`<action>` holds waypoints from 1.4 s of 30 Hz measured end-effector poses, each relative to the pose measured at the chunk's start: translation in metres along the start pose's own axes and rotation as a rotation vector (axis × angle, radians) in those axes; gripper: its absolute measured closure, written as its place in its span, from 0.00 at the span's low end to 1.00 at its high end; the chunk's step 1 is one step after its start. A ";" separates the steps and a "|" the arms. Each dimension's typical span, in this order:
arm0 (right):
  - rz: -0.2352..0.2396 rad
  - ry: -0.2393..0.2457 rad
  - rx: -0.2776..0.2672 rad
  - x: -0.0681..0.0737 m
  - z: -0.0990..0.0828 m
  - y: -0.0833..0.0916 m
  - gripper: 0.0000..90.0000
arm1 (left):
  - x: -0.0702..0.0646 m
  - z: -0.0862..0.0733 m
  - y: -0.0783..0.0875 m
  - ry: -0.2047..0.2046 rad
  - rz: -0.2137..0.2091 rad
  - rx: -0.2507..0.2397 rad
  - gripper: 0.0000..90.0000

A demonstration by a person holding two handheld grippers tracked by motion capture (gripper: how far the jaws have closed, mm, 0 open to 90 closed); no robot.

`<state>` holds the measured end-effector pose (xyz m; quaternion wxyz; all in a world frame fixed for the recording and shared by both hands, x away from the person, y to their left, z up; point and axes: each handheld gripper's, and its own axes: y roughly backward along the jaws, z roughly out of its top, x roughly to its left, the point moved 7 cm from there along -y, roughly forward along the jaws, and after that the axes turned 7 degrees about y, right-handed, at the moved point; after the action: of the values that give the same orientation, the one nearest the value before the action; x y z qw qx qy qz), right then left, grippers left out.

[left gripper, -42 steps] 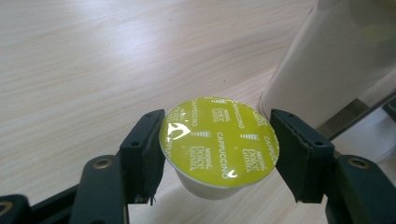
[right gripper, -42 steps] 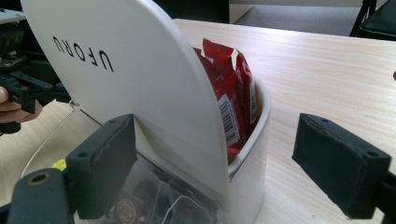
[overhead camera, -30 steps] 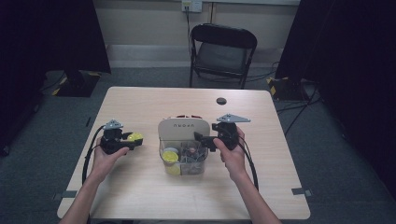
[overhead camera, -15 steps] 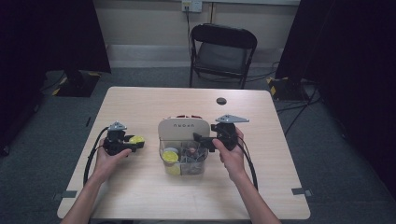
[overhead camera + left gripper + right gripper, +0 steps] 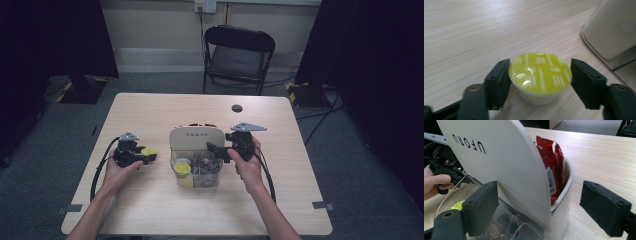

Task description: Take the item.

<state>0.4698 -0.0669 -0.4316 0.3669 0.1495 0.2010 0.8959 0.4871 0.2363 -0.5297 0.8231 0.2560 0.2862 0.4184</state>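
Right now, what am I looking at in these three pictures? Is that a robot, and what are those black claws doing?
No robot: a person at a wooden table holds a hand-operated two-jaw tool in each hand. One picture comes from a camera fixed above; the other two come from small cameras riding on the tools, looking along their black jaws.

The left gripper has its jaws either side of a small yellow-lidded cup standing on the table; a small gap remains on the right, so it isn't clamped. The right gripper is open beside a cream organiser marked UFORU, with its jaws apart. Red packets stand behind the organiser's panel, and its clear front section holds another yellow cup and small items too blurred to name.
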 end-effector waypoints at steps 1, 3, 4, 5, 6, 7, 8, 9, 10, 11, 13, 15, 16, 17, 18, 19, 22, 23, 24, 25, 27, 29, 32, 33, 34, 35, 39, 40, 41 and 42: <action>-0.001 0.003 0.001 0.000 0.000 0.000 0.16 | 0.000 0.000 0.000 -0.003 0.004 0.003 0.30; -0.002 0.010 0.003 0.000 0.000 0.000 0.16 | 0.000 -0.001 0.002 -0.003 0.001 -0.005 0.26; -0.002 0.010 0.003 0.000 0.000 0.000 0.16 | -0.001 -0.001 0.003 -0.003 -0.008 -0.012 0.24; -0.002 0.010 0.004 0.000 0.000 0.000 0.16 | -0.001 -0.001 0.004 -0.002 -0.004 -0.016 0.22; -0.002 0.009 0.005 0.000 0.000 0.000 0.16 | -0.001 0.000 0.005 0.001 -0.001 -0.021 0.22; -0.002 0.010 0.006 0.000 0.000 0.000 0.16 | -0.002 -0.001 0.007 0.003 -0.005 -0.023 0.21; -0.002 0.010 0.009 0.000 0.001 0.000 0.16 | -0.002 -0.001 0.010 0.005 -0.008 -0.023 0.21; 0.003 0.012 0.011 0.001 0.001 0.001 0.16 | -0.002 -0.002 0.012 0.011 -0.010 -0.026 0.21; 0.005 0.016 0.010 0.001 0.001 0.001 0.16 | -0.002 -0.003 0.014 0.011 -0.010 -0.028 0.21; 0.004 0.016 0.011 0.001 0.001 0.002 0.16 | -0.002 -0.004 0.017 0.013 -0.007 -0.028 0.21; 0.005 0.016 0.006 0.000 0.001 0.004 0.16 | -0.003 -0.007 0.021 0.025 -0.014 -0.026 0.21; 0.000 0.017 0.003 0.000 0.002 0.006 0.16 | -0.005 -0.010 0.023 0.013 -0.008 -0.016 0.21; 0.002 0.019 0.000 0.000 0.002 0.007 0.16 | -0.008 -0.011 0.024 0.001 -0.016 -0.009 0.22; 0.003 0.022 -0.001 0.000 0.002 0.007 0.16 | -0.009 -0.014 0.024 -0.018 -0.012 0.005 0.22; 0.006 0.025 -0.004 0.000 0.002 0.009 0.16 | -0.010 -0.016 0.025 -0.038 0.002 0.015 0.22; 0.008 0.026 -0.006 0.001 0.003 0.010 0.16 | -0.012 -0.018 0.026 -0.041 0.004 0.016 0.21; 0.010 0.029 -0.008 0.001 0.002 0.012 0.16 | -0.014 -0.025 0.028 -0.046 0.011 0.031 0.21; 0.010 0.031 -0.009 0.000 0.002 0.012 0.16 | -0.015 -0.027 0.029 -0.044 0.006 0.029 0.21; 0.007 0.030 -0.009 0.000 0.002 0.013 0.16 | -0.016 -0.030 0.029 -0.045 -0.001 0.044 0.21; 0.008 0.029 -0.012 0.000 0.002 0.013 0.16 | -0.018 -0.032 0.029 -0.053 -0.002 0.058 0.21; 0.012 0.027 -0.015 0.001 0.002 0.012 0.16 | -0.020 -0.035 0.030 -0.057 0.003 0.036 0.21; 0.022 0.024 -0.023 0.002 0.003 0.011 0.18 | -0.022 -0.038 0.030 -0.061 0.001 0.036 0.22; 0.048 0.017 -0.031 0.004 0.005 0.010 0.29 | -0.022 -0.043 0.026 -0.062 -0.002 0.061 0.23; 0.050 0.017 -0.032 0.005 0.006 0.010 0.29 | -0.023 -0.044 0.024 -0.054 0.001 0.064 0.23; 0.049 0.019 -0.032 0.005 0.006 0.011 0.29 | -0.022 -0.044 0.023 -0.061 0.004 0.070 0.23; 0.051 0.019 -0.034 0.005 0.007 0.011 0.30 | -0.023 -0.045 0.022 -0.068 0.007 0.072 0.23; 0.062 0.016 -0.049 0.004 0.010 0.015 0.34 | -0.026 -0.048 0.017 -0.146 0.049 0.036 0.21; 0.061 0.014 -0.054 0.005 0.011 0.016 0.34 | -0.027 -0.049 0.016 -0.167 0.061 0.034 0.21; 0.063 0.017 -0.058 0.006 0.013 0.017 0.34 | -0.028 -0.049 0.015 -0.169 0.065 0.023 0.21; 0.070 0.020 -0.064 0.007 0.014 0.018 0.34 | -0.028 -0.050 0.015 -0.166 0.064 0.013 0.19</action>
<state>0.4601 -0.0698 -0.4099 0.3377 0.1357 0.1707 0.9157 0.4312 0.2297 -0.5482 0.8286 0.3042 0.2111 0.4199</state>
